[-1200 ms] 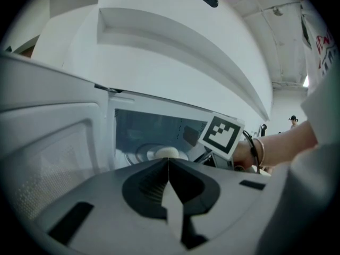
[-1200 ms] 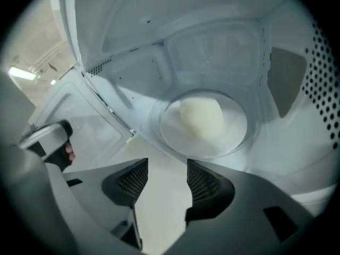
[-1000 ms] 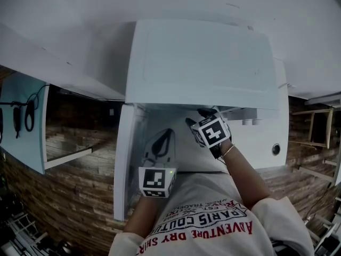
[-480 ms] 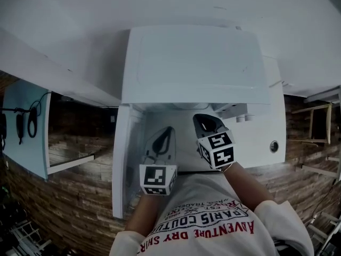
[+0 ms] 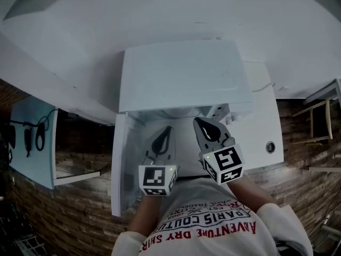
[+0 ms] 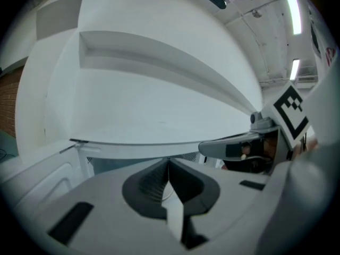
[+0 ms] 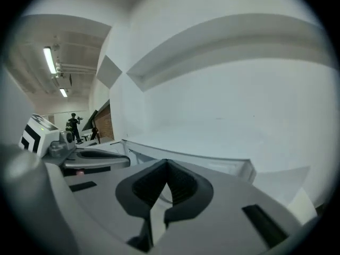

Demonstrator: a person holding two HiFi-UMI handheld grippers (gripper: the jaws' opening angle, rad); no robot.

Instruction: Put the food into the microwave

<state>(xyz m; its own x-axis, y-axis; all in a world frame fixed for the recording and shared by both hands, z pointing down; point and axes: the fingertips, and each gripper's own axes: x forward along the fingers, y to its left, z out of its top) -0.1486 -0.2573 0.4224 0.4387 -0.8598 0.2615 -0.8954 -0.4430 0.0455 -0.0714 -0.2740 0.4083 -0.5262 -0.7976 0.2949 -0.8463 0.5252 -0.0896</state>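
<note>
The white microwave (image 5: 181,73) stands against the wall with its door (image 5: 120,164) swung open to the left. My left gripper (image 5: 167,129) and right gripper (image 5: 197,120) are side by side in front of the open cavity, both pointing at it. The left gripper (image 6: 169,161) has its jaws together with nothing between them. The right gripper (image 7: 167,164) is also shut and empty. Each gripper view looks over the microwave's top edge (image 6: 159,142) (image 7: 202,155). No food shows in any view, and the cavity floor is hidden behind the grippers.
To the right of the microwave is a white surface with a small round fitting (image 5: 270,147). A light blue panel (image 5: 33,137) with dark cords hangs at the left. Brick-patterned flooring lies below. The person's printed shirt (image 5: 205,223) fills the bottom of the head view.
The right gripper has drawn back out of the cavity, risen and levelled out, and its jaws have closed empty. The left gripper has lifted a little.
</note>
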